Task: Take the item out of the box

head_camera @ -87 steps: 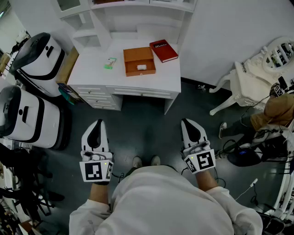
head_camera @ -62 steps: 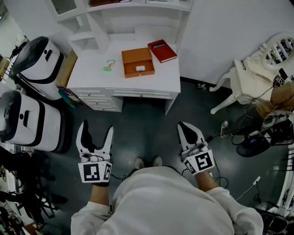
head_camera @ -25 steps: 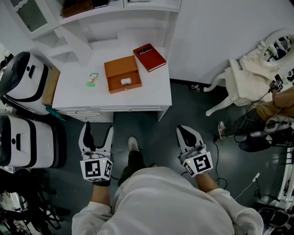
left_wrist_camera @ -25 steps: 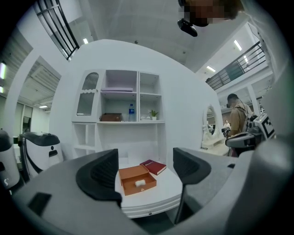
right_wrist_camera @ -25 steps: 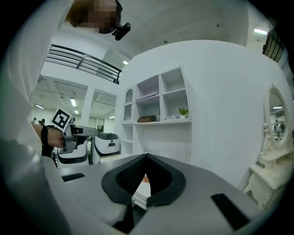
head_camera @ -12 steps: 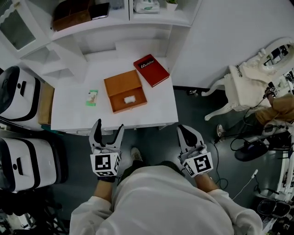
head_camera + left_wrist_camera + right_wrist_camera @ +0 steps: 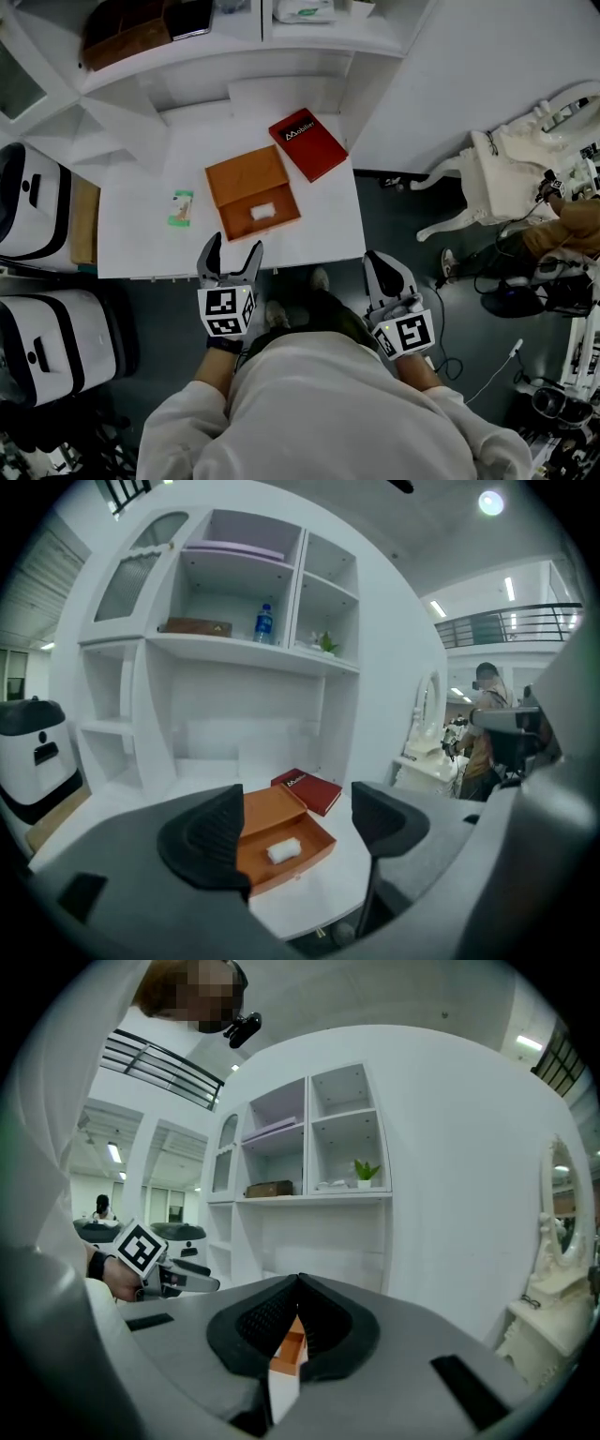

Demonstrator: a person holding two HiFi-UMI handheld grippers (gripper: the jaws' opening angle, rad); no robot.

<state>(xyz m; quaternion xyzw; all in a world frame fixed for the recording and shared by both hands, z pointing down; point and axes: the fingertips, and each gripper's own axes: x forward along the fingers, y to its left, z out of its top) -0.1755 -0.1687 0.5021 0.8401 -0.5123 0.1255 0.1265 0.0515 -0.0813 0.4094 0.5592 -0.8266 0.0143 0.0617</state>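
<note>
An open orange box (image 7: pixel 251 192) lies on the white desk (image 7: pixel 141 244), with a small white item (image 7: pixel 262 212) inside near its front wall. My left gripper (image 7: pixel 230 256) is open, its tips just over the desk's front edge, a short way before the box. The left gripper view shows the box (image 7: pixel 258 817) and the white item (image 7: pixel 283 851) between the spread jaws of that gripper (image 7: pixel 295 829). My right gripper (image 7: pixel 386 272) is shut and empty, off the desk's right front corner over the floor. Past the closed jaws of this gripper (image 7: pixel 298 1321), only a sliver of the box (image 7: pixel 291 1346) shows.
A red book (image 7: pixel 308 144) lies behind the box on the right. A small green packet (image 7: pixel 181 208) sits left of the box. Shelves (image 7: pixel 234 42) rise behind the desk. White cases (image 7: pixel 37 211) stand to the left, a white chair (image 7: pixel 497 178) to the right.
The person has walked up to the desk. The left gripper opened and moved forward to the desk's front edge. The right gripper stayed shut and followed along.
</note>
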